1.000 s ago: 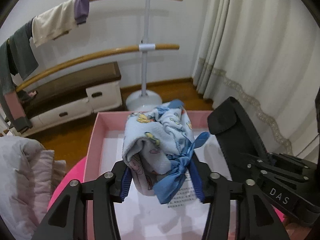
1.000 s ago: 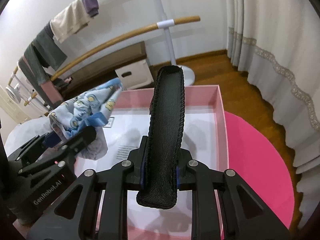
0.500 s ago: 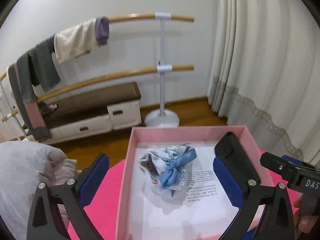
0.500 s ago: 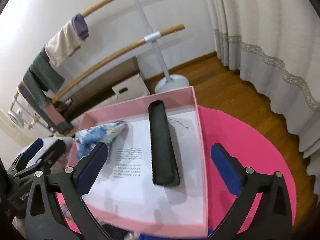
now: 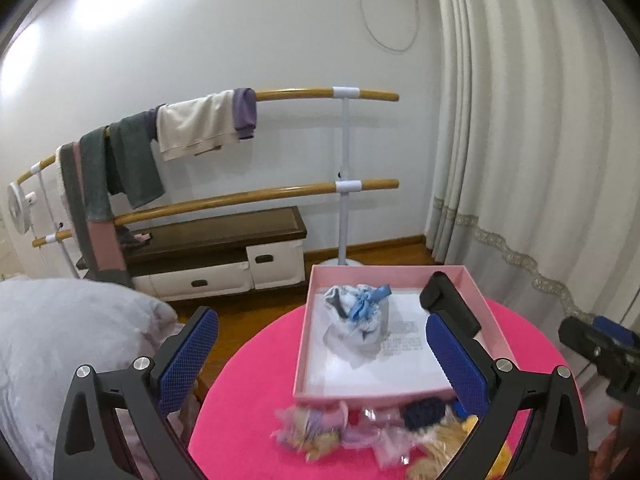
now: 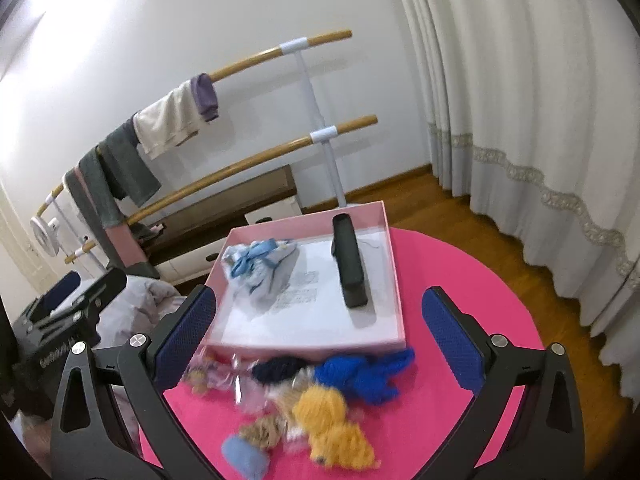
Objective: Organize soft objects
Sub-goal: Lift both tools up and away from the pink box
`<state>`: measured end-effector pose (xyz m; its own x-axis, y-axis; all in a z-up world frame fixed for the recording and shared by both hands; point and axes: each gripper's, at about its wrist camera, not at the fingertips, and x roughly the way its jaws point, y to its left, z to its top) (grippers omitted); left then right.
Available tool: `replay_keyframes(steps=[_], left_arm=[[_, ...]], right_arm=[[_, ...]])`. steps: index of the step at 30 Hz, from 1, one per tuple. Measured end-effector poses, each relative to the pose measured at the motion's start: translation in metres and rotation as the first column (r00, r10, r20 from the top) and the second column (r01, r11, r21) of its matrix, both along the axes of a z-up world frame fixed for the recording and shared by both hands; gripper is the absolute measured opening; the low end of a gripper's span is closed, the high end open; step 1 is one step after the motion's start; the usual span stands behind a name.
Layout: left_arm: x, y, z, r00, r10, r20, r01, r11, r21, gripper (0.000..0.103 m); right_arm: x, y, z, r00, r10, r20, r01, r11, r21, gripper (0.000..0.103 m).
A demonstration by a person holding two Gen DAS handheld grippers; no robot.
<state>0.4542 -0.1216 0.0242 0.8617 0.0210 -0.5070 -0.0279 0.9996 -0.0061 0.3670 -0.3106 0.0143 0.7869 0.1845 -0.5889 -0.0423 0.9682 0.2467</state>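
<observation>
Right wrist view: right gripper (image 6: 320, 320) jaws wide, empty | left gripper (image 5: 322, 348) likewise | blue patterned cloth bundle (image 6: 260, 268) and black leather pouch (image 6: 349, 262) lying apart inside shallow pink cardboard box (image 6: 308, 346) | loose yarn toys (image 6: 336, 412) on pink round table (image 6: 460, 264).

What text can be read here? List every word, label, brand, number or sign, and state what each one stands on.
Nothing here is clear enough to quote.
White lettering on the side of the left gripper: too blurred to read.
Block of small print on the white sheet lying in the pink box: too small to read.
No other words, numbers or signs show in either view.
</observation>
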Motion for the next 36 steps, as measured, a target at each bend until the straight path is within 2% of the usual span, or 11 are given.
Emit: replay_keyframes(steps=[5,6,7,16,25,36], left_arm=[[-0.049,0.012,0.002,0.999,0.015,0.03,-0.015,1.0,-0.007,0.103],[-0.084,0.015,0.002,0.999,0.017,0.034,-0.017,1.0,-0.003,0.103],[-0.098,0.016,0.004,0.999,0.017,0.036,-0.017,1.0,-0.002,0.103],[-0.188,0.02,0.014,0.998,0.022,0.053,-0.022,1.0,-0.005,0.103],[-0.248,0.031,0.022,0.999,0.031,0.03,-0.03,0.999,-0.015,0.103],[-0.274,0.039,0.033,0.999,0.033,0.011,-0.032,0.999,-0.032,0.103]], right_arm=[[-0.049,0.011,0.011,0.999,-0.005,0.053,0.006,1.0,-0.027,0.103],[-0.057,0.012,0.014,0.998,-0.008,0.066,0.011,0.999,-0.038,0.103],[-0.066,0.013,0.016,0.997,-0.012,0.078,0.015,0.999,-0.048,0.103],[-0.13,0.027,0.032,0.987,-0.04,0.154,0.058,0.992,-0.114,0.103],[-0.165,0.031,0.028,0.984,-0.056,0.168,0.075,0.991,-0.113,0.103],[-0.18,0.044,0.028,0.983,-0.033,0.18,0.063,0.984,-0.164,0.103]])
